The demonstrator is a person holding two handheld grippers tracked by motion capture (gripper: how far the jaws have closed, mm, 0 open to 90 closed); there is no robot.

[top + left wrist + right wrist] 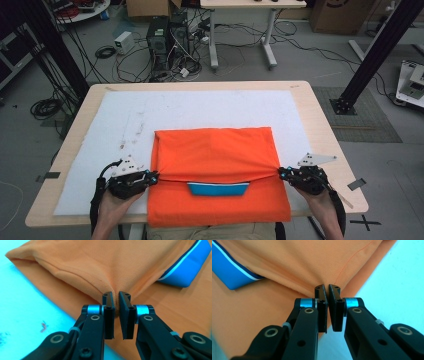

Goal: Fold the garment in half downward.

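Pinching the folded edge of the orange polo shirt (215, 150) at both ends, I have my left gripper (156, 175) clamped on its left side and my right gripper (281, 173) clamped on its right; the shirt lies on the white mat (115, 125), its blue collar (218, 189) peeking out beneath the fold

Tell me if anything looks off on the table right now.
Mostly tidy. The orange shirt is folded over evenly, both grippers pinching its fold. Only the white mat stands out: small dark and reddish stains left of the shirt.
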